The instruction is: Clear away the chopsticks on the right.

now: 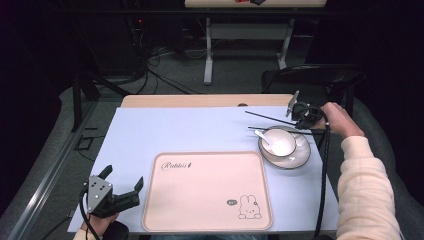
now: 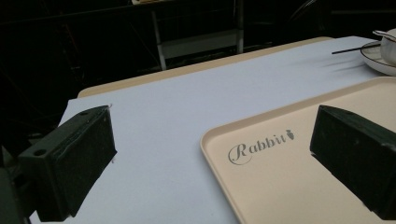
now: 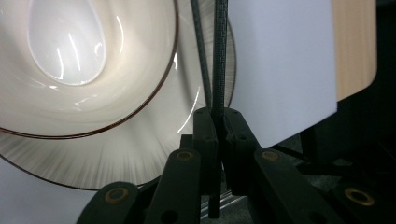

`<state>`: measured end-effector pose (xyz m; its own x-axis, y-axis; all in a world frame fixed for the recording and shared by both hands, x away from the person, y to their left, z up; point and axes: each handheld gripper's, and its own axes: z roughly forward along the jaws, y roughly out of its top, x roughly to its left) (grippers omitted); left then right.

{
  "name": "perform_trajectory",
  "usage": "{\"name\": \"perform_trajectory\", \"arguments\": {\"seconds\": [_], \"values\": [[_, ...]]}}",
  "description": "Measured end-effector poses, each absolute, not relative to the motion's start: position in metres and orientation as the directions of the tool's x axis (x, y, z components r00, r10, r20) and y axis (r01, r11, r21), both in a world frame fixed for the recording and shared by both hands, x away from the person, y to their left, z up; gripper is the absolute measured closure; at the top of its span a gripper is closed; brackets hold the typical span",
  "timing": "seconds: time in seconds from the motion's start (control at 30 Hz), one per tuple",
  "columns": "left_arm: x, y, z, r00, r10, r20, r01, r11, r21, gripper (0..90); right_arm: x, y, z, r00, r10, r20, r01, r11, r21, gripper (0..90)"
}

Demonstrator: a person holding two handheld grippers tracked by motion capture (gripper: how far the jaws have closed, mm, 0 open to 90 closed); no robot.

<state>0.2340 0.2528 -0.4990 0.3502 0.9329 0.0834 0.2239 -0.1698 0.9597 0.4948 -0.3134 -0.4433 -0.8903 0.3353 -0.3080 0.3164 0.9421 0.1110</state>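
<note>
Two black chopsticks (image 1: 265, 118) stick out to the left from my right gripper (image 1: 300, 117), just beyond a white bowl (image 1: 282, 143). In the right gripper view the gripper (image 3: 218, 116) is shut on the chopsticks (image 3: 219, 56). One stick runs straight between the pads and the other meets the jaw tips beside it. The bowl (image 3: 93, 93) holds a white spoon (image 3: 70, 42) and stands on a dark-rimmed plate (image 3: 93, 163). My left gripper (image 1: 123, 176) rests at the table's near left corner, open, with nothing between its jaws (image 2: 210, 154).
A beige tray (image 1: 205, 190) with a rabbit drawing lies in the near middle of the pale blue table cover (image 1: 190, 130). The left gripper's right jaw hangs over the tray (image 2: 289, 186) edge. A black chair (image 1: 320, 75) stands past the far right corner.
</note>
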Motion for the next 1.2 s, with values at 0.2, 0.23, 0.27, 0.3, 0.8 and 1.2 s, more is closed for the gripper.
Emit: {"name": "perform_trajectory", "arguments": {"seconds": [0.2, 0.23, 0.27, 0.3, 0.8, 1.2], "values": [[0.234, 0.252, -0.499, 0.35, 0.933, 0.083, 0.224, -0.169, 0.96, 0.0, 0.485, -0.306, -0.426, -0.868, 0.361, -0.342, 0.343, 0.932, 0.114, 85.1], [0.234, 0.252, -0.499, 0.35, 0.933, 0.083, 0.222, -0.169, 0.96, 0.0, 0.483, -0.304, -0.423, -0.864, 0.361, -0.351, 0.345, 0.932, 0.111, 85.1], [0.234, 0.252, -0.499, 0.35, 0.933, 0.083, 0.222, -0.169, 0.96, 0.0, 0.48, -0.301, -0.42, -0.861, 0.37, -0.35, 0.352, 0.929, 0.114, 85.1], [0.234, 0.252, -0.499, 0.349, 0.934, 0.083, 0.224, -0.169, 0.96, 0.0, 0.477, -0.298, -0.416, -0.851, 0.377, -0.366, 0.365, 0.925, 0.104, 85.1], [0.234, 0.253, -0.499, 0.35, 0.933, 0.084, 0.224, -0.171, 0.96, 0.0, 0.422, -0.258, -0.385, -0.78, 0.508, -0.365, 0.469, 0.861, 0.194, 85.1], [0.234, 0.253, -0.499, 0.348, 0.934, 0.083, 0.223, -0.168, 0.96, 0.0, 0.383, -0.228, -0.392, -0.679, 0.667, -0.306, 0.63, 0.744, 0.224, 85.1]]}}
